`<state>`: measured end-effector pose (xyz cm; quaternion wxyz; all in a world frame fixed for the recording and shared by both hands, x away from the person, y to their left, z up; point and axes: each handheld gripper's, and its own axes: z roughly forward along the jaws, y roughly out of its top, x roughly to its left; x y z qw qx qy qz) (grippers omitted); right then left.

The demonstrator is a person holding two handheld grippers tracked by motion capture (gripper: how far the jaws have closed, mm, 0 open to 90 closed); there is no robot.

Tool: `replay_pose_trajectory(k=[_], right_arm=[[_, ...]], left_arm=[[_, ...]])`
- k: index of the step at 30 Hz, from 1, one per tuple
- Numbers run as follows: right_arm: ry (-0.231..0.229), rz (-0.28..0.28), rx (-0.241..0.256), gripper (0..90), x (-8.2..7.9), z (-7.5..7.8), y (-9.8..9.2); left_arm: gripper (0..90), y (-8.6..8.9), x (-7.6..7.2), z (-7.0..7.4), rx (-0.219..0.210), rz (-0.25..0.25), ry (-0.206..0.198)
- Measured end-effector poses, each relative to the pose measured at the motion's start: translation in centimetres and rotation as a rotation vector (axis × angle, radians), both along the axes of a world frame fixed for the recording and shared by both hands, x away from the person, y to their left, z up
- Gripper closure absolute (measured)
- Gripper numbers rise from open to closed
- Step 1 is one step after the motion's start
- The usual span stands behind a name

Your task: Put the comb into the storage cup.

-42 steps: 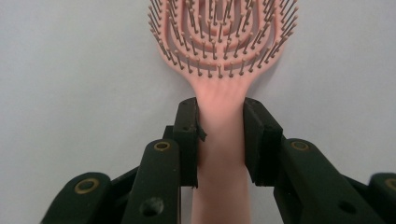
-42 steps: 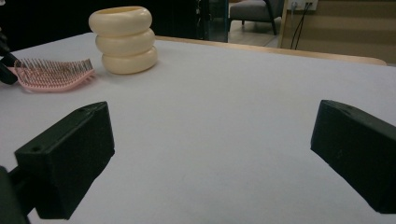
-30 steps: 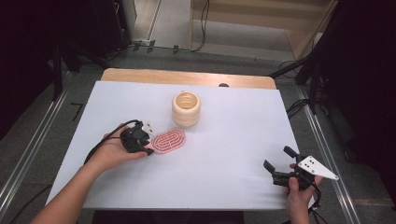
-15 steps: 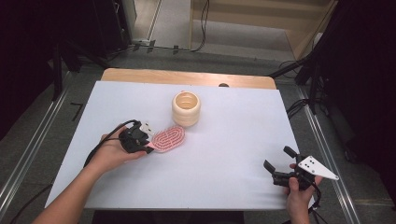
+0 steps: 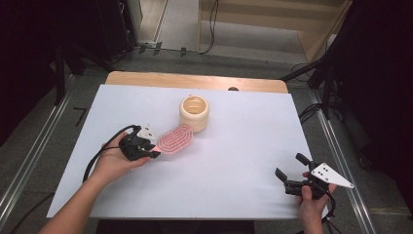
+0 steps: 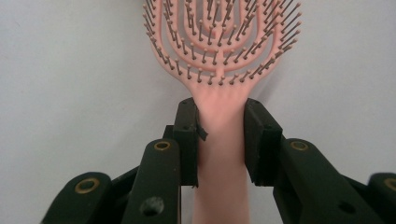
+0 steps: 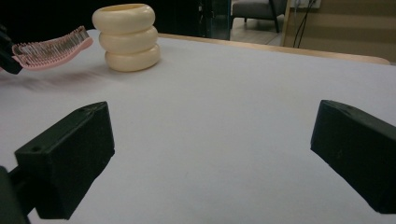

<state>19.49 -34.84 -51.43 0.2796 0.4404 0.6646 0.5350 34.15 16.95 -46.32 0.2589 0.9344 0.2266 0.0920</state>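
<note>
A pink hairbrush (image 5: 176,139) hangs just above the white table, bristles up, its head close to a cream ribbed holder (image 5: 195,113). My left gripper (image 5: 152,150) is shut on the hairbrush's handle (image 6: 219,140), the jaws pressing it from both sides. In the right gripper view the hairbrush (image 7: 51,46) is lifted off the table at the far left, beside the cream holder (image 7: 127,37). My right gripper (image 5: 288,171) rests near the table's front right corner, open, with nothing between its jaws.
The white tabletop (image 5: 243,141) spreads wide between the two grippers. A wooden strip (image 5: 195,81) runs along its far edge. Metal rails (image 5: 29,161) and cables lie on the floor around the table.
My left gripper has carried the hairbrush slightly right and toward the cream holder, and lifted it. The right gripper has stayed put.
</note>
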Motion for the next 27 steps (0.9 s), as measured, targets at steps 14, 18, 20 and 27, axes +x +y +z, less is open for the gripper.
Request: replay_pose_trajectory(k=[14,18,20,27], right_arm=[[0.011,-0.014,0.022,0.0,0.2,0.4,-0.1],[0.006,-0.011,0.026,0.0,0.4,0.8,-0.1],[0.007,0.001,0.028,0.0,0.5,1.2,0.2],[-0.025,0.021,-0.001,0.0,1.1,2.8,1.6]], left_arm=[[70.2,0.4,-1.3,1.1,-0.112,0.038,-0.079],[70.2,0.6,-1.6,1.4,-0.133,0.049,-0.100],[70.2,0.8,-1.7,1.6,-0.140,0.050,-0.099],[70.2,1.0,-1.9,2.1,-0.174,0.060,-0.114]])
